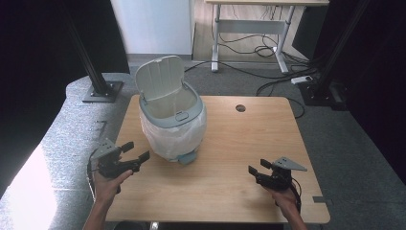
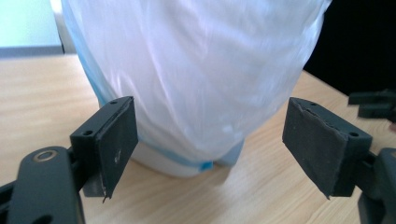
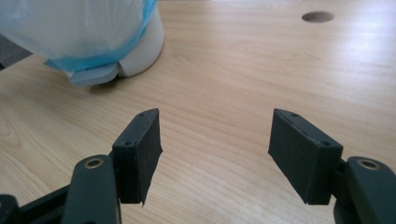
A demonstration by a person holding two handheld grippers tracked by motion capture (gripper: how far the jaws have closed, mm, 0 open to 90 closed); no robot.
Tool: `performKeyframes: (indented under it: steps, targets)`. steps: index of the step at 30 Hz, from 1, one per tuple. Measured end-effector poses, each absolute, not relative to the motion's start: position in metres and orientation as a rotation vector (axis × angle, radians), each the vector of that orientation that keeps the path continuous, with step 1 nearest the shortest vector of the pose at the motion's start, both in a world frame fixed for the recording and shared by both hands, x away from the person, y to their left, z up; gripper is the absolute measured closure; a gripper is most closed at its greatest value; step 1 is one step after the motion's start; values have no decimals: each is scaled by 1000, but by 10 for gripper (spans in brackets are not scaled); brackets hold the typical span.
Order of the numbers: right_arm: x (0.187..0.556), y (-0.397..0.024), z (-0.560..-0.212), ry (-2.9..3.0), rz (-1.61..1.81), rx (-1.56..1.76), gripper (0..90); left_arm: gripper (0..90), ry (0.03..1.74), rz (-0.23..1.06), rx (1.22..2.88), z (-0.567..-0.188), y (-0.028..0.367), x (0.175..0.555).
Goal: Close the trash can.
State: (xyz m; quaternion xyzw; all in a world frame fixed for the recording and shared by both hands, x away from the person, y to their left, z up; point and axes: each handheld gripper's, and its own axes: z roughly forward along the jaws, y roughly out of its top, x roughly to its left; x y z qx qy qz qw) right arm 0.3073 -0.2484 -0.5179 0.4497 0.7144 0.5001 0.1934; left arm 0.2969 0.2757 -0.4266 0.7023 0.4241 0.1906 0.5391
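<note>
White plastic liner (image 1: 174,134) draped the open-lidded bin (image 1: 167,98) on the counter (image 1: 230,158), while the left hand-held gripper (image 1: 135,152) beside it and the right hand-held gripper (image 1: 258,168) both gaped empty.

We are in what looks like a lab or recording room rather than a home: the wooden surface (image 1: 268,143) stands on grey carpet (image 1: 354,143), flanked by black curtains (image 1: 28,57) and black stand legs bolted to floor plates (image 1: 101,91). Behind it we see a height-adjustable desk frame (image 1: 249,28) with loose cables (image 1: 258,50) and a power strip (image 1: 302,79) on the floor. A white partition panel (image 1: 153,26) closes off the back.
</note>
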Motion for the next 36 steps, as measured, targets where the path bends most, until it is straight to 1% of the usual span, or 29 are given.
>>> performKeyframes:
  steps: [3,9,12,23,36]
  targets:
    - [310,-249,-523,2032,1380,1264,337,177,996,458,1660,-412,277,300]
    - [311,-253,-525,2029,1380,1279,337,181,971,463,1648,-395,278,307]
    - [311,-255,-526,2027,1374,1288,337,185,957,449,1634,-389,277,313]
    - [313,-255,-533,2058,1340,1305,343,186,923,488,1645,-366,269,334]
    - [312,-253,-536,2081,1319,1302,347,187,943,535,1656,-355,270,358]
